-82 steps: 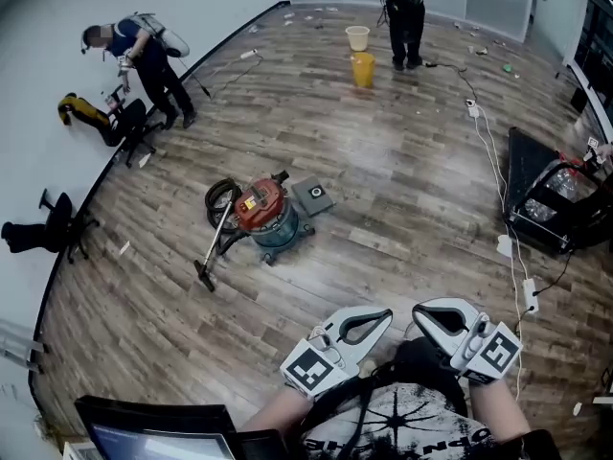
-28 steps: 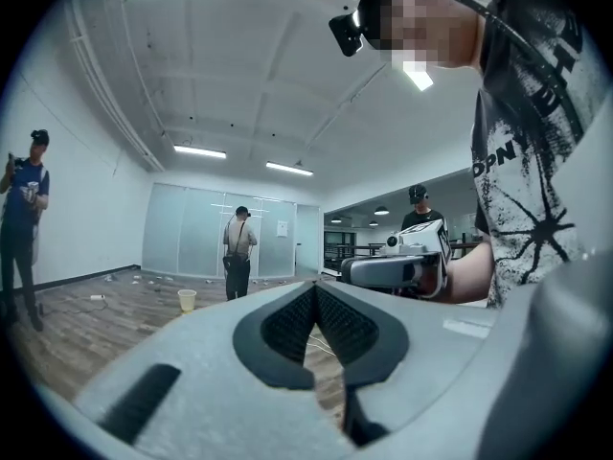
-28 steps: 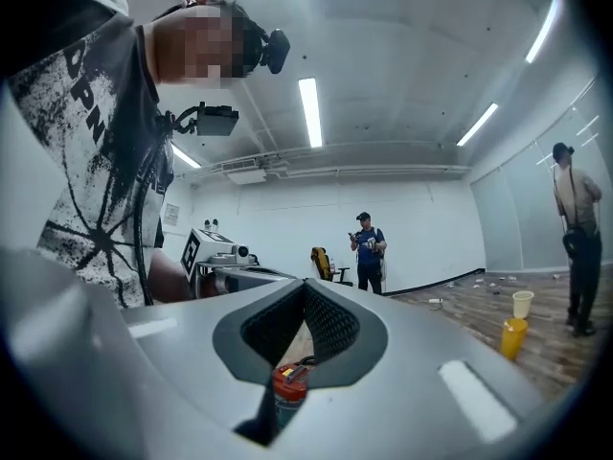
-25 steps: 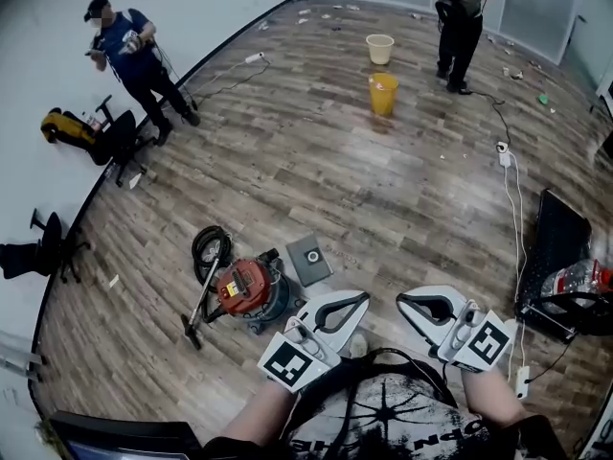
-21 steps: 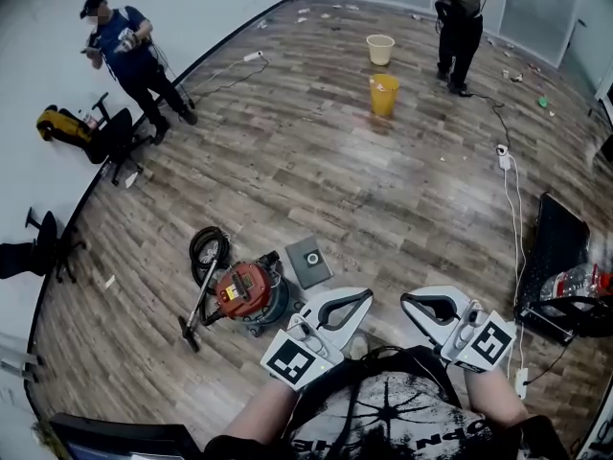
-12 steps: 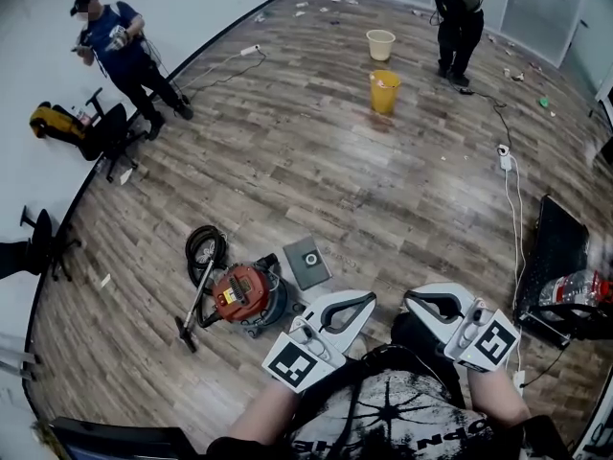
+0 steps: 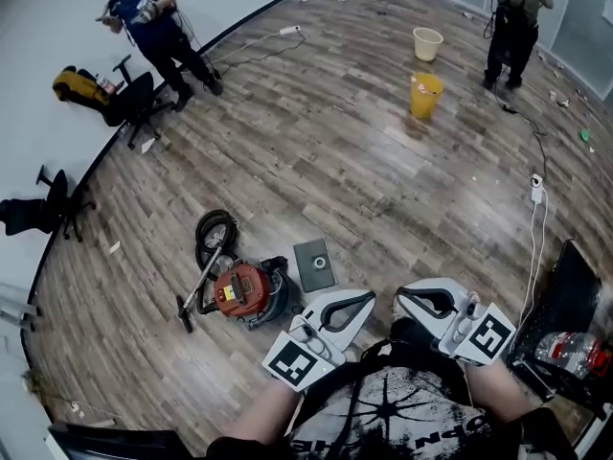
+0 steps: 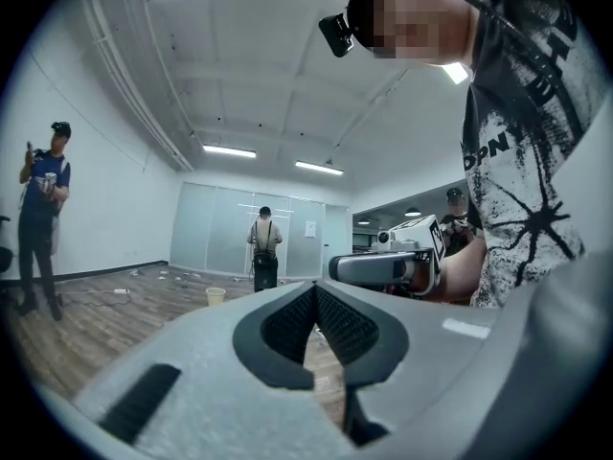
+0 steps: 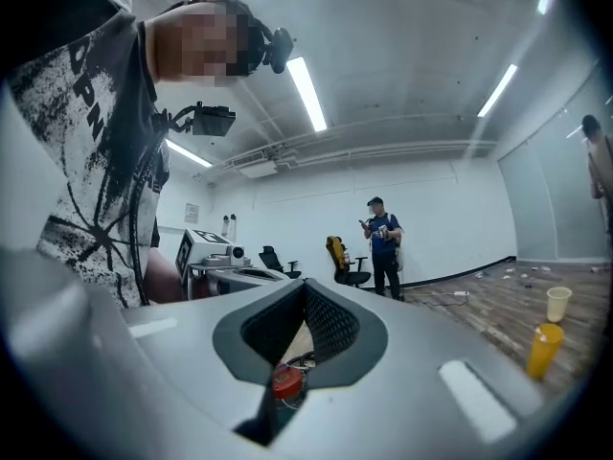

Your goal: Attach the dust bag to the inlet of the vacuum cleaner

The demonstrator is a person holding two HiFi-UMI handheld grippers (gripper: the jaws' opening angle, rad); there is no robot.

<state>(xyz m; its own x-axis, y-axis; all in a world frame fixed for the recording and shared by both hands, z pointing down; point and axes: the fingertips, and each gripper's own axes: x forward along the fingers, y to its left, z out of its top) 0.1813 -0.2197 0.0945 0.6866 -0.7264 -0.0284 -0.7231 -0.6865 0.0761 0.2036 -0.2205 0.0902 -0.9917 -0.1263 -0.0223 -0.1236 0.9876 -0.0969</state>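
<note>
As seen from the head view, the wood floor [image 7: 335,161] fills nearly all of the room, with small bits of litter near the far wall. One person in blue [image 7: 153,17] stands at the far left by the white wall, hands raised near the chest. A second person [image 7: 512,17] stands at the far right. A black chair [image 7: 134,103] stands just beside the person in blue.

The vacuum [image 7: 244,293] stands upright on the floor, near the person who holds the tools. It has a red lid and a dark drum. Its black hose [image 7: 215,233] lies coiled just behind it, and the wand [image 7: 199,286] lies on the floor at its left side. At the right edge an open black case [image 7: 565,305] rests on the floor.

The left tool [image 7: 369,302] and the right tool [image 7: 400,305] are held side by side in front of the person's chest, with a small space between them. Both point level and away from the body. The left tool has its jaws pressed together and nothing is between them. The right tool is the same, jaws together and empty. In the right gripper view the red lid [image 9: 284,383] shows through the gap below the pads.

A yellow bucket [image 7: 424,96] and a pale bucket [image 7: 427,42] stand near each other on the far floor, well apart from the vacuum.

The dust bag [image 7: 314,264], a flat grey square with a round hole in the middle, lies on the floor just beside the vacuum, on its right. It is not attached. No tool touches it.
</note>
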